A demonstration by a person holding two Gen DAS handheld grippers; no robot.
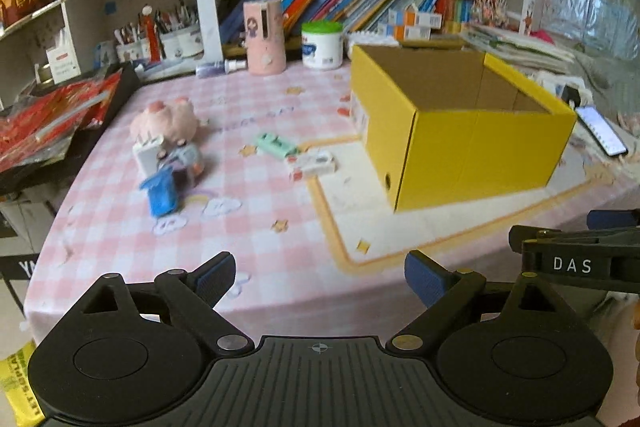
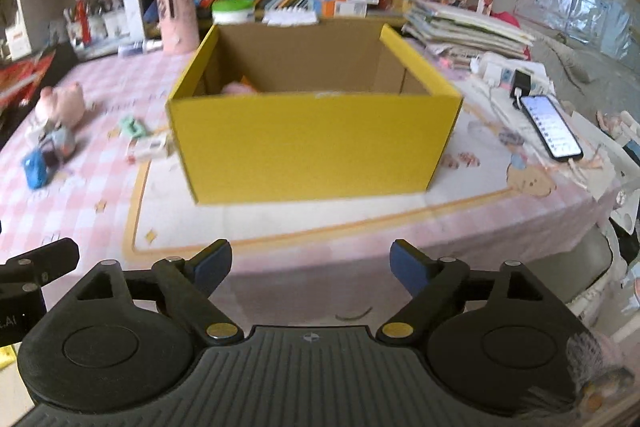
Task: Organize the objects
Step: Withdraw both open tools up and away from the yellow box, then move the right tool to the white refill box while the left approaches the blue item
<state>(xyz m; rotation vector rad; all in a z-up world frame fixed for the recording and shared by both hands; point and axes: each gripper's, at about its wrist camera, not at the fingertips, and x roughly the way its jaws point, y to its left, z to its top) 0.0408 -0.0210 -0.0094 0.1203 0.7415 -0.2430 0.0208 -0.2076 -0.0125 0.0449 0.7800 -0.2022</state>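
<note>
Yellow cardboard box (image 2: 312, 143) rectangular, open-topped; checked tablecloth (image 1: 120, 227) | plush pig (image 1: 166, 119)

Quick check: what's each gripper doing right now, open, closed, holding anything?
Left gripper: open, fingers spread wide, holding nothing.
Right gripper: open, fingers spread wide, holding nothing.
</note>
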